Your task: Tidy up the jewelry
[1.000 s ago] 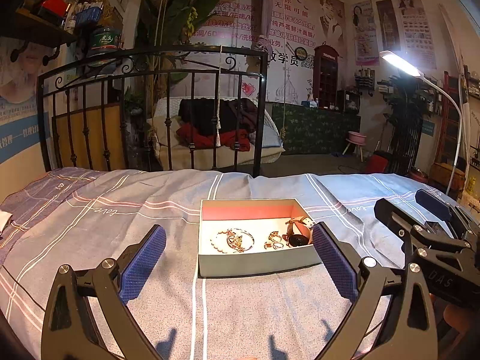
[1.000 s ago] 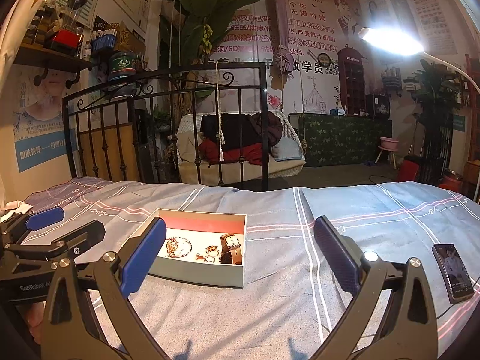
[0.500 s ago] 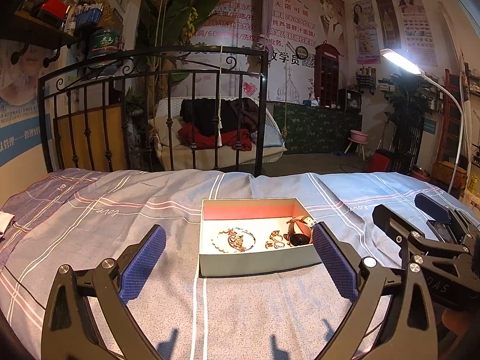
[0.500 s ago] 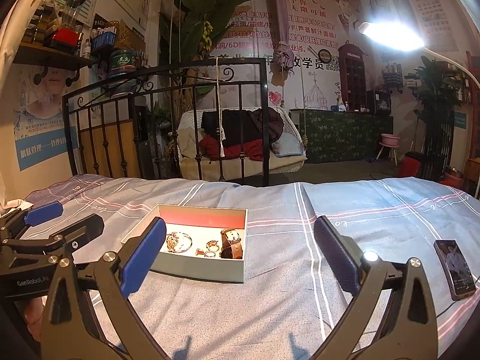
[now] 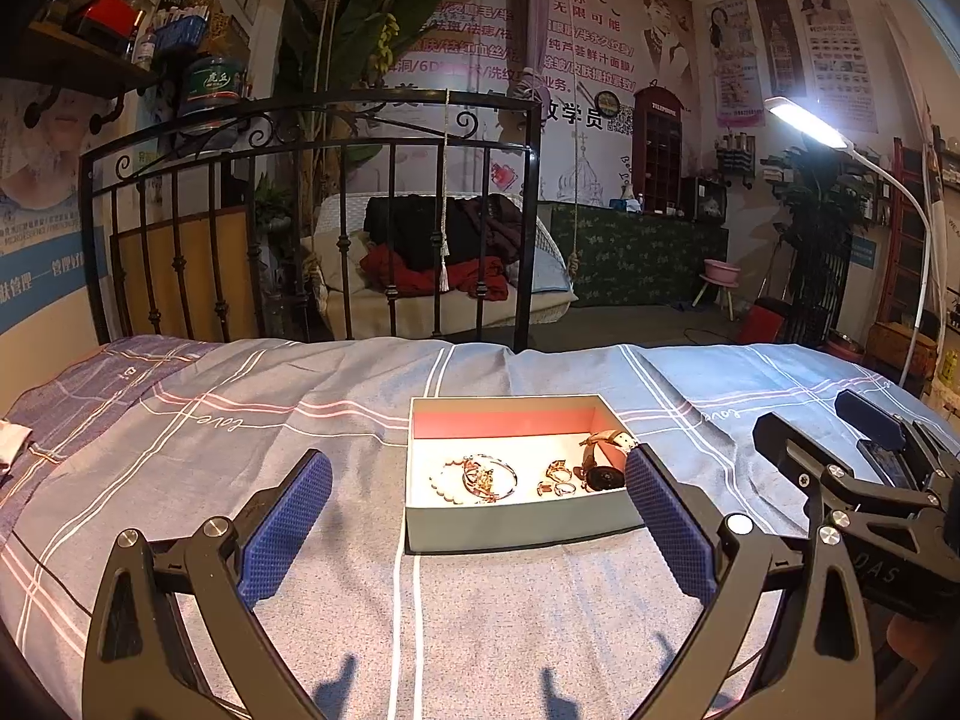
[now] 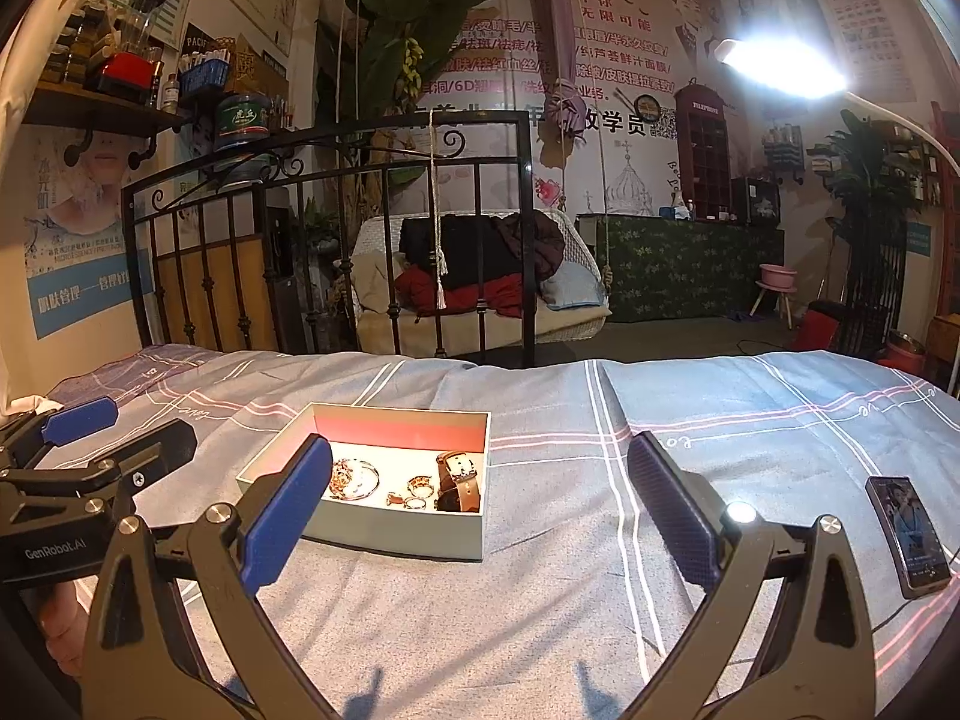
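Jewelry box [image 5: 516, 519]: open, grey outside, red inner walls, resting on the striped bedsheet [image 5: 240, 450]. Contents: bracelets [image 5: 489, 477] at left, rings [image 5: 558, 479] in the middle, brown-strapped watch [image 5: 603, 459] at right. Left gripper [image 5: 477, 516]: spread wide, empty, fronting the box. Right gripper [image 6: 480, 504]: spread wide, empty. Smartphone [image 6: 907, 534]: on the sheet, far right.

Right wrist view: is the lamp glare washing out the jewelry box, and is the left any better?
Right wrist view: lamp blooms white, but box stays readable. Left wrist view: lamp smaller, jewelry sharp; both views bend at the edges.
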{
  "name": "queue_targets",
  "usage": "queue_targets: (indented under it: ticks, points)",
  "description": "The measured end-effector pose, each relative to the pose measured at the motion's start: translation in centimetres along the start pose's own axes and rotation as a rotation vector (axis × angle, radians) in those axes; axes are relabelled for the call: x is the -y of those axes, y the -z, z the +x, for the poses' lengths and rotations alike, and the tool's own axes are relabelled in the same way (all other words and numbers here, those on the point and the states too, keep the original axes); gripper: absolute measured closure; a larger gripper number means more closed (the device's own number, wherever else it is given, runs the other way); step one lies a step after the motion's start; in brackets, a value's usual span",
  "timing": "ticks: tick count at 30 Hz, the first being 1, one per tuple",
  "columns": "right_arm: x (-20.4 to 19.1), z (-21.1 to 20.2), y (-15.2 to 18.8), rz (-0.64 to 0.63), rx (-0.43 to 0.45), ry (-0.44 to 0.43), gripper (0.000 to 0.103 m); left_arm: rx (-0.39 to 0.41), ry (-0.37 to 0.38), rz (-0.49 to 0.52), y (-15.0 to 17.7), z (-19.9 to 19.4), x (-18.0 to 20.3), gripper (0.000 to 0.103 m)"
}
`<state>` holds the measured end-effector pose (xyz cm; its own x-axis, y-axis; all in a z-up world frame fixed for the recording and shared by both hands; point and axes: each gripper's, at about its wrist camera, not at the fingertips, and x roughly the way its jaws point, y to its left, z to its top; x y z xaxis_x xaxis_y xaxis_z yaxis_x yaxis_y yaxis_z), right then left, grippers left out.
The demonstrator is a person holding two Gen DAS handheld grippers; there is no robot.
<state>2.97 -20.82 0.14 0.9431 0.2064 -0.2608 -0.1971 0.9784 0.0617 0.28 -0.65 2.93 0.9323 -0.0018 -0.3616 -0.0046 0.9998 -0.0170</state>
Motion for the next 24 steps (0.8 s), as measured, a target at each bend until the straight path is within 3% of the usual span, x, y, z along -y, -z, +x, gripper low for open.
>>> queue_targets:
  ticks: [24]
  points:
    - [0.43, 0.29, 0.07, 0.004, -0.012, 0.007, 0.006, -0.015, -0.032, -0.003, 0.01, 0.38, -1.00, 0.007]
